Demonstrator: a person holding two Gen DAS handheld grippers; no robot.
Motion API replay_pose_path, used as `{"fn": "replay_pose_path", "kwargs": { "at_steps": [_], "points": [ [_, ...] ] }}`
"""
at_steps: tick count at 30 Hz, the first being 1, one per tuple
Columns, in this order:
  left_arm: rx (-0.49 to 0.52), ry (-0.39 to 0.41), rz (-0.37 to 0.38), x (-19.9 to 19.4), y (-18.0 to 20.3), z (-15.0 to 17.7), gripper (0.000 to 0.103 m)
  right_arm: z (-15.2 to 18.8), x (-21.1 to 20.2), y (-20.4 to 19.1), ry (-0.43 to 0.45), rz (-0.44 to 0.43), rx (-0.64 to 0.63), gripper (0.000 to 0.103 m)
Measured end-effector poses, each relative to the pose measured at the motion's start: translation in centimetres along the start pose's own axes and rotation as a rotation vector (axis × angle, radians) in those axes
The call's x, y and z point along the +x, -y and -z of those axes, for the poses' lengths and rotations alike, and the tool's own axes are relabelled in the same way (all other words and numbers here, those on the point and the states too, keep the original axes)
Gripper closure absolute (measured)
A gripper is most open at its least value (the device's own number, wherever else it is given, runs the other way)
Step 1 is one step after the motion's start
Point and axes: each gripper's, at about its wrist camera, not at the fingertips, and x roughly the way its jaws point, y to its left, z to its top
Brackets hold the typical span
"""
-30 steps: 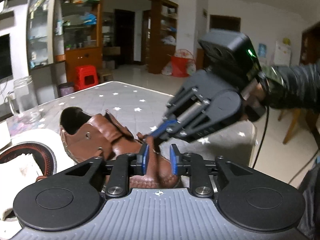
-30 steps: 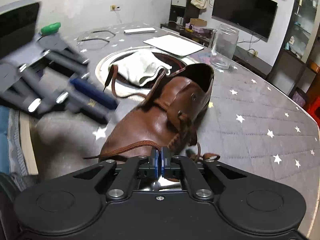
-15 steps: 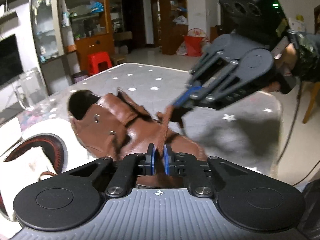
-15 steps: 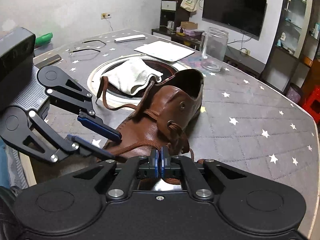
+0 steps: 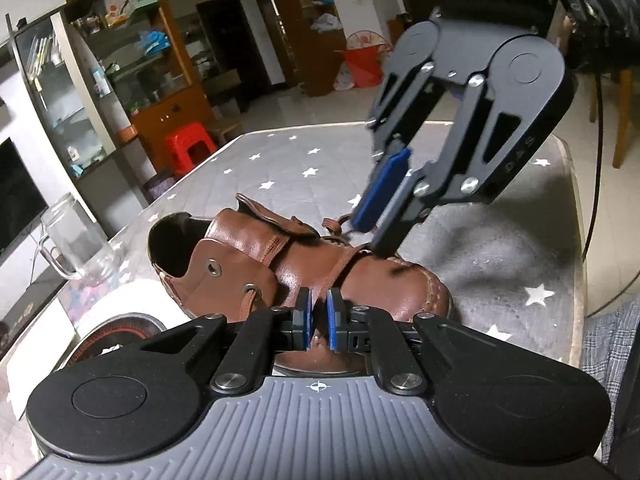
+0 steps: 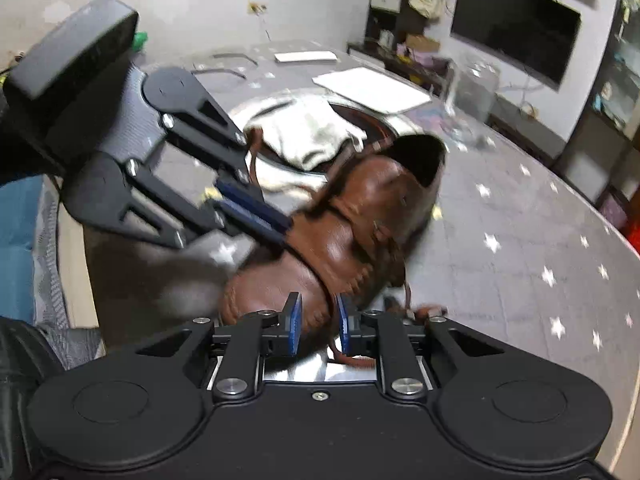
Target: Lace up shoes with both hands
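A brown leather shoe [image 5: 256, 256] lies on the star-patterned table [image 5: 500, 264], its opening turned away from me. My left gripper [image 5: 318, 314] is shut on the brown lace [image 5: 338, 270], which runs from its pads up over the toe. In the right wrist view the left gripper [image 6: 285, 234] pinches that lace [image 6: 316, 276] at the shoe's side. The jaws of my right gripper [image 6: 319, 322] are opening over the toe. The lace passes loosely between them, near the right pad, and is not pressed. From the left wrist camera, the right gripper [image 5: 370, 238] hovers just above the laces.
A glass jar [image 5: 76, 240] stands beyond the shoe's heel. A white cloth [image 6: 308, 128] lies in a dark round ring on the table, with a white sheet [image 6: 372, 88] behind it. The table edge [image 5: 576, 240] runs close on the right. A red stool [image 5: 188, 148] stands on the floor.
My left gripper closed on the lace and rolled. My right gripper, shut on the lace before, has now parted its jaws and let it go. The shoe looks slightly shifted.
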Motion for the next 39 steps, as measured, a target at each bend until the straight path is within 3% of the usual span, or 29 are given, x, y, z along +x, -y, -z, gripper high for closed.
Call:
{"fn": "replay_pose_path", "kwargs": {
  "at_steps": [9,11,18,23,30,35,39],
  "points": [
    [-0.041,0.003,0.003,-0.4,-1.0,0.5,0.091,-1.5,2.4,-0.2,0.015,-0.049,-0.061,0.083],
    [-0.063,0.007,-0.003,-0.7,-1.4,0.6,0.083,-1.6,2.7,-0.3,0.017,-0.055,-0.069,0.083],
    [-0.252,0.044,-0.056,-1.2,-3.9,0.0,0.071,-1.3,2.8,-1.6,-0.001,-0.021,-0.148,0.084],
    [-0.369,0.042,-0.094,-0.4,-5.1,-1.5,0.067,-1.2,2.9,-2.0,-0.013,-0.021,-0.145,0.099],
    [-0.453,0.006,-0.136,1.1,-5.7,-3.8,0.067,-1.3,1.7,-2.1,0.027,0.007,-0.134,0.101],
    [-0.536,-0.024,-0.143,1.6,-7.1,-3.5,0.067,-1.4,0.3,-1.9,0.048,0.039,-0.143,0.101],
    [-0.567,0.0,-0.108,0.8,-7.6,-2.7,0.076,-1.5,-0.7,-1.8,0.059,0.067,-0.158,0.101]
  ]
}}
